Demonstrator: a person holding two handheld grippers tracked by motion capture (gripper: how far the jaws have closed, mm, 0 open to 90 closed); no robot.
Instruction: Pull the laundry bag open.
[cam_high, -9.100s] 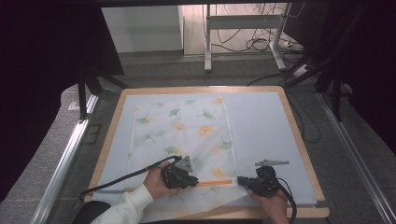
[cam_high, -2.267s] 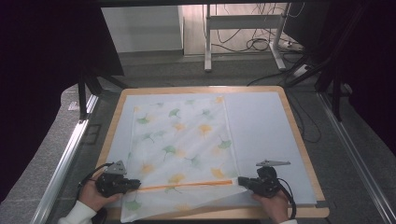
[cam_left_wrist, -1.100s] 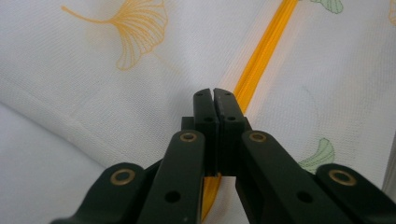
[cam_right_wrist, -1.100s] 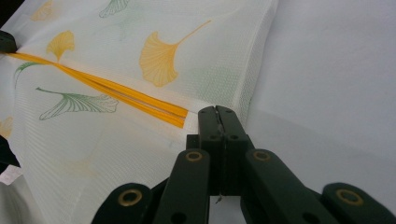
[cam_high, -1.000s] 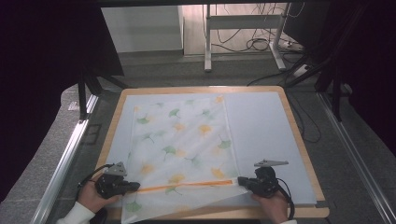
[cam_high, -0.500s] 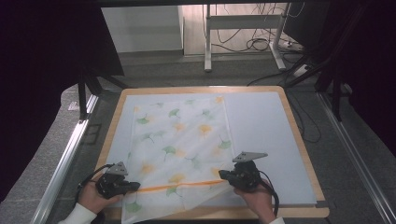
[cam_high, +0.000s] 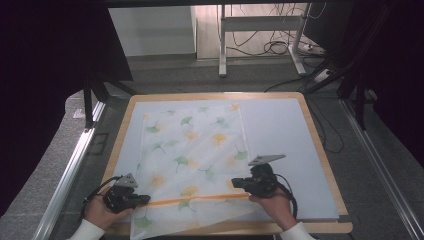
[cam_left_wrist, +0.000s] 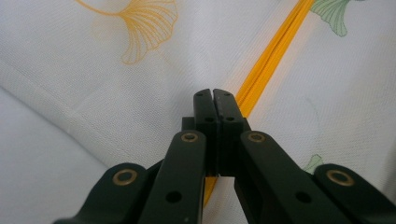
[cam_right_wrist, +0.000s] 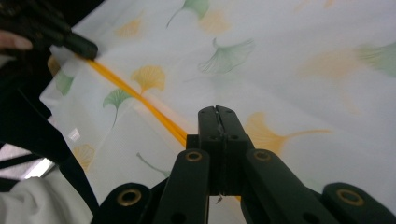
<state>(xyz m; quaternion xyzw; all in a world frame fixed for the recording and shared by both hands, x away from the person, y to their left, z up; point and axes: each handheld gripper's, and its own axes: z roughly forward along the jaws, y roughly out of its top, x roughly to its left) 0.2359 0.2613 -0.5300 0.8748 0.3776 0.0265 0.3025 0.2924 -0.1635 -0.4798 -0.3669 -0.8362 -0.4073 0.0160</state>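
Observation:
A white cloth printed with green and yellow ginkgo leaves lies on the pale mat of a wood-framed board. An orange stripe along its near part runs taut between the two grippers. My left gripper is at the cloth's front left, shut on the cloth at the stripe; its tips are pressed together. My right gripper is shut on the cloth at the stripe's other end, a little above the mat. In the right gripper view the left gripper shows at the top left.
Bare mat lies to the right of the cloth. Metal rails run along both sides of the board. Table legs and cables stand on the floor beyond the far edge.
My right gripper has moved left and slightly up, drawing the cloth's right end with it toward the middle. The left gripper has stayed in place since it went to the front left.

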